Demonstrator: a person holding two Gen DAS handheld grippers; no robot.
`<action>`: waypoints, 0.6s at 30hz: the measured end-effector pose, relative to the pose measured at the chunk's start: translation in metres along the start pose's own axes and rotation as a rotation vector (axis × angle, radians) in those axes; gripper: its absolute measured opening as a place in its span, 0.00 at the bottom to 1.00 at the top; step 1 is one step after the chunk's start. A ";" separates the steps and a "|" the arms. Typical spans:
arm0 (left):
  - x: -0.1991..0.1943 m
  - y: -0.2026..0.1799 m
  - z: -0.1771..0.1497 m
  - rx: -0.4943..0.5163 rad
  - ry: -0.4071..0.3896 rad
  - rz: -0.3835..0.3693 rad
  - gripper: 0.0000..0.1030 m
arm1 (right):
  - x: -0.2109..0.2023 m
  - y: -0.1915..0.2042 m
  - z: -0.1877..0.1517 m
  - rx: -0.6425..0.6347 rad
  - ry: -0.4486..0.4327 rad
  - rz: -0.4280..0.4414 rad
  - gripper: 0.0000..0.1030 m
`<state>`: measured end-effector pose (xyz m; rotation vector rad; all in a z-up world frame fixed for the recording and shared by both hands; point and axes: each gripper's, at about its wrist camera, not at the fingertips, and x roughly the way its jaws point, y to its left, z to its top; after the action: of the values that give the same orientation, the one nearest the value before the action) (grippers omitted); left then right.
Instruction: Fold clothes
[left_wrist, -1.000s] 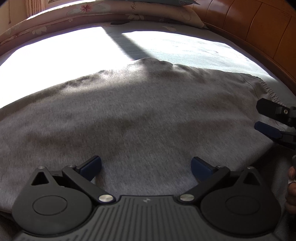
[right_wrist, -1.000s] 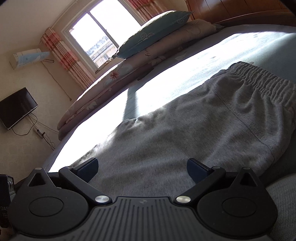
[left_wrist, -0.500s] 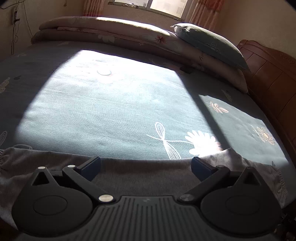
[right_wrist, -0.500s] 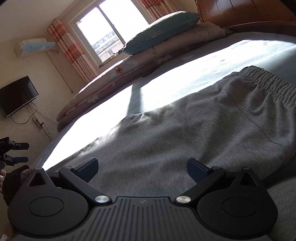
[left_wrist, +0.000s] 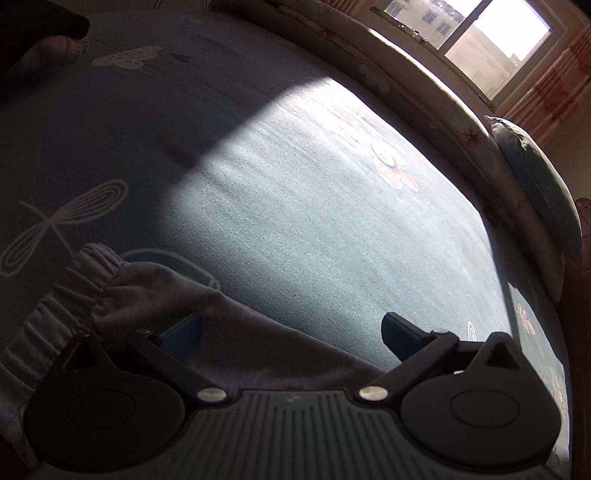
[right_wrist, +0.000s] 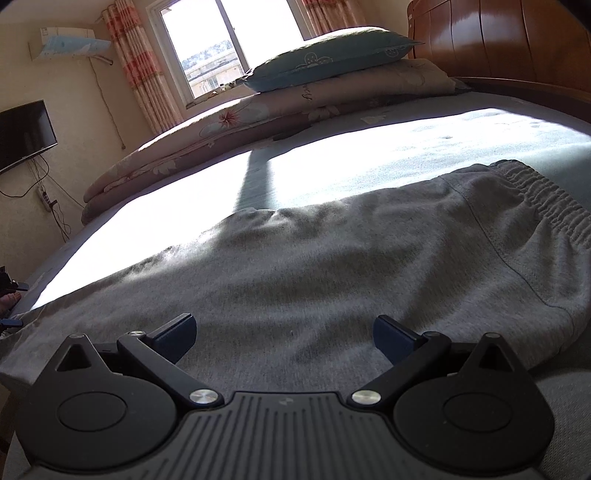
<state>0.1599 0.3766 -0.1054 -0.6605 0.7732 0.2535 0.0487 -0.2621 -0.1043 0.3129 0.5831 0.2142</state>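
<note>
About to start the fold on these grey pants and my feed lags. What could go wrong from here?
1. The left gripper is open at the bunched cuff; closing there may catch one layer only.
2. The right gripper is open over the mid-leg of the grey pants, away from the waistband, so the fold might go crooked.
3. Hard shadows hide the edges.

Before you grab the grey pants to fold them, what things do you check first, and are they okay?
1. Left gripper open: ok, fingers apart over the leg end.
2. Right gripper open: ok, fingers apart, nothing between them.
3. Grey pants lying flat: mostly ok; a small ridge shows at the far edge.
4. Cuff reachable: ok, beside the left gripper's finger.
5. Waistband visible: ok, at the right end.
6. Bed sheet has room beyond the pants: ok.
</note>
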 end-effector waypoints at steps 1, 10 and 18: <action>0.003 -0.001 0.004 0.008 -0.008 0.008 0.99 | 0.000 0.000 0.000 0.000 0.000 -0.002 1.00; -0.025 -0.008 0.012 0.026 -0.058 -0.058 0.99 | 0.003 0.005 0.000 -0.026 0.002 -0.024 1.00; -0.006 0.001 -0.012 0.009 0.095 -0.069 0.99 | 0.005 0.007 -0.002 -0.045 -0.006 -0.031 1.00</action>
<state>0.1486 0.3698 -0.1072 -0.6930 0.8401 0.1561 0.0514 -0.2537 -0.1059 0.2609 0.5764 0.1966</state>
